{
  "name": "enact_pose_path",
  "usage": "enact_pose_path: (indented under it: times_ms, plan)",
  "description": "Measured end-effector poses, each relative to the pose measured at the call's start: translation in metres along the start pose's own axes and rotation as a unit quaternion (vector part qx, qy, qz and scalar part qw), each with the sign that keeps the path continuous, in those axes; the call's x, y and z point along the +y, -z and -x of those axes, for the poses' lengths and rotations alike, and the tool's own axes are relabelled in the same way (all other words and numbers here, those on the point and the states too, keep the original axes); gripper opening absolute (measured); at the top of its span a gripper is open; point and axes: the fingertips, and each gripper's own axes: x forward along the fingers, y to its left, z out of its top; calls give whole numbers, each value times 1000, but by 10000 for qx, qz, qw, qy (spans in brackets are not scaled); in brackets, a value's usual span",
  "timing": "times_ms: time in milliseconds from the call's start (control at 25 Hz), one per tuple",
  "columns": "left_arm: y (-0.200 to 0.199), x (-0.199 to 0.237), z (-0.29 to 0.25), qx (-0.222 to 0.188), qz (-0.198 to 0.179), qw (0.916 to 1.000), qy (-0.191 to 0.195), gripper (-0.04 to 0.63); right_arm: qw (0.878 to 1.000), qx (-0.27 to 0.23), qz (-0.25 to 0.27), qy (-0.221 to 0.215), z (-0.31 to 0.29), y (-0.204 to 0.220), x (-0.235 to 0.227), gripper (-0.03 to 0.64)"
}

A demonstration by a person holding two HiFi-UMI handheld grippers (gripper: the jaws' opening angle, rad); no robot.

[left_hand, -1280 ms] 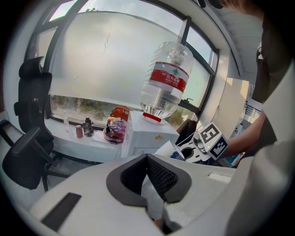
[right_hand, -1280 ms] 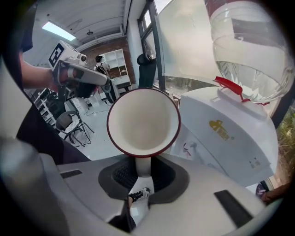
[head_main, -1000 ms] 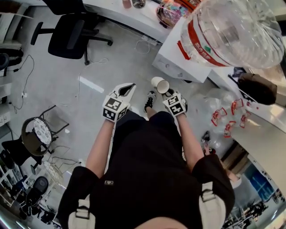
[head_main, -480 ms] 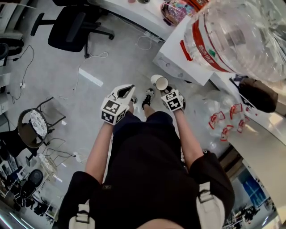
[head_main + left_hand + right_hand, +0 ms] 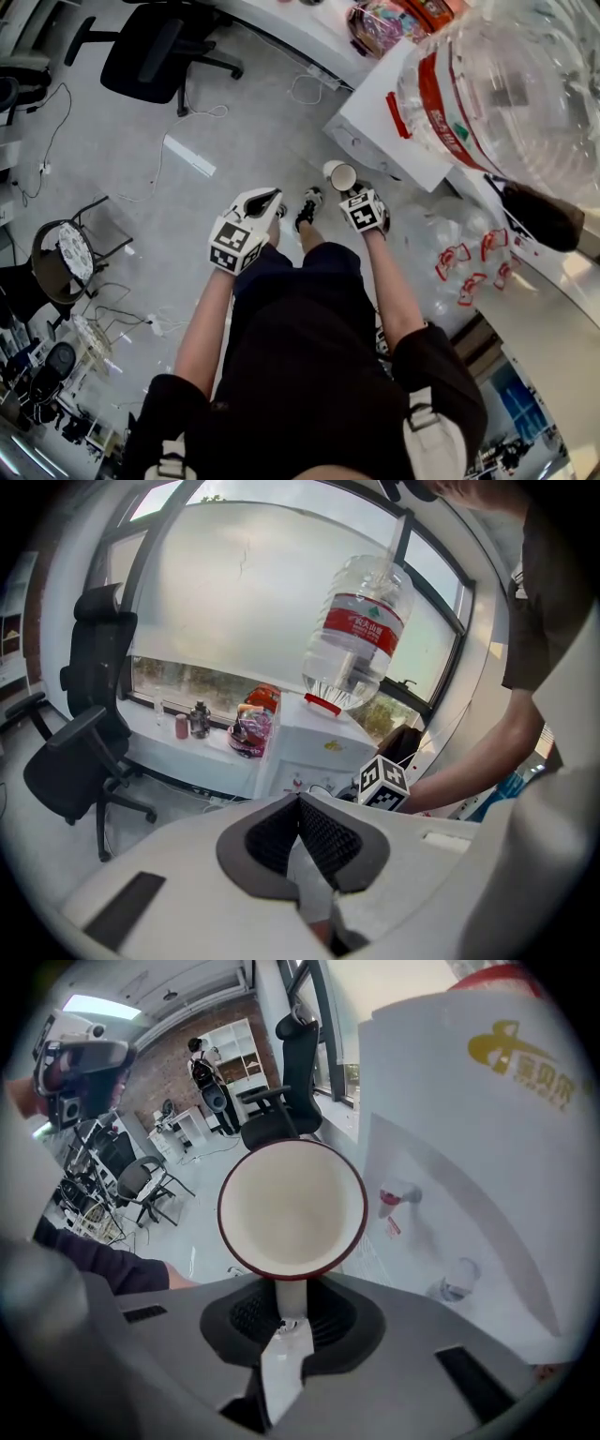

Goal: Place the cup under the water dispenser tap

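While the right hand-held gripper pinched the cup by its wall, the red tap stood at its three o'clock, apart; so thin a grip could let the cup swing or slip; the left hand-held gripper was closed, empty.

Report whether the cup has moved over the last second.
Yes, a little. In the head view the cup, held by the right gripper, shows smaller against the water dispenser, so it seems lowered toward the floor before it.

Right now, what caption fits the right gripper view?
Right claw grips an empty red-rimmed cup near the water dispenser's red tap.
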Motion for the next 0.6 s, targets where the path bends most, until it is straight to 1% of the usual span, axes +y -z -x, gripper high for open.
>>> enact_pose_path:
  times_ms: [120,320,600]
  plan:
    - [9,6,-2,96,3,10000,6,-3,9998,104,-169,83,-18,6,-7,37]
    - [17,12,-14,158,10,9998,71,-3,9988,226,-291,309,-47,14,-27,37]
    - [32,17,-26,250,-7,9995,167,-3,9956,383,-701,481,-92,28,-48,37]
